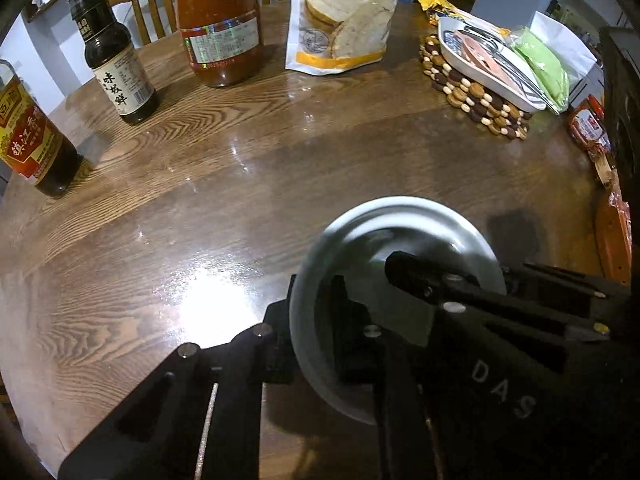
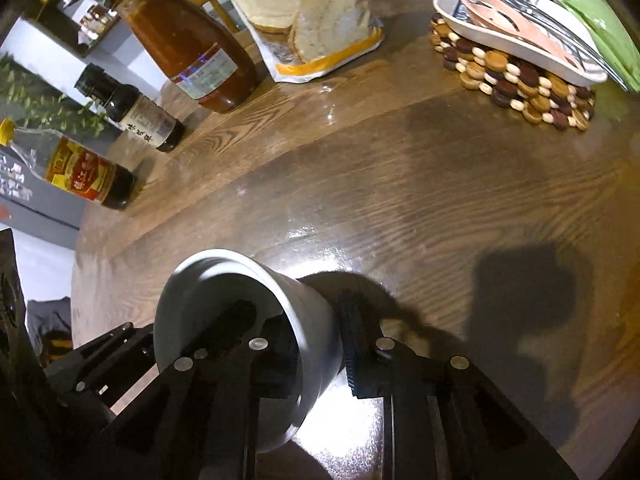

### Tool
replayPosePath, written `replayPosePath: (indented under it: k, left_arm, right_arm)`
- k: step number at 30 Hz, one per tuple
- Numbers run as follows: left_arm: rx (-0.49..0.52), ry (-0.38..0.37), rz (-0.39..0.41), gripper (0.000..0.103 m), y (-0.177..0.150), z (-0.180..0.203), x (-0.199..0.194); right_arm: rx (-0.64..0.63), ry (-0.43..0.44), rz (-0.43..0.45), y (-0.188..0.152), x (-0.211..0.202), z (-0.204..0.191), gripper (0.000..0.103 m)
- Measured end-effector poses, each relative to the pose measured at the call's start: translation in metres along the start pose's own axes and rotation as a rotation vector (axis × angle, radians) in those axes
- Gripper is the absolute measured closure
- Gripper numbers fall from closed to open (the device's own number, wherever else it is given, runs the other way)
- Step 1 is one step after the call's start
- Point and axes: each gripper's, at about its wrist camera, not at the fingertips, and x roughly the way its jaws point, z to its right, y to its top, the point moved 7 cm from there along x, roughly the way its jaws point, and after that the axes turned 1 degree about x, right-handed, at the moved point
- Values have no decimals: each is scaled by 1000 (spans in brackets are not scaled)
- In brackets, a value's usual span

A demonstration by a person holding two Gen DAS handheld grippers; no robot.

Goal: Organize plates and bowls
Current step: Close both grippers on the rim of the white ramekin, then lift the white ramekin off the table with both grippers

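Left wrist view, lower centre of the frame: my left gripper (image 1: 320, 320) pinches the near wall of a pale grey bowl (image 1: 400, 224) above the wooden table (image 1: 200, 160). Right wrist view, lower left: my right gripper (image 2: 316, 344) clamps that bowl's (image 2: 208, 276) wall, one finger inside, one outside. To do this well, I should probably keep both grips level and lower it gently.
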Motion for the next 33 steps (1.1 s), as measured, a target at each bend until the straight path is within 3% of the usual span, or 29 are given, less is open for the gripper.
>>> replayPosePath:
  k: [14,33]
  left_arm:
    - [20,-22,-11,92,-6,4,-4]
    - [42,-3,33,92,-9,6,-20]
  right_arm:
    - [11,-30,5,-7,-3,-3,80]
    - [15,-12,40,-17,-23,-8,80]
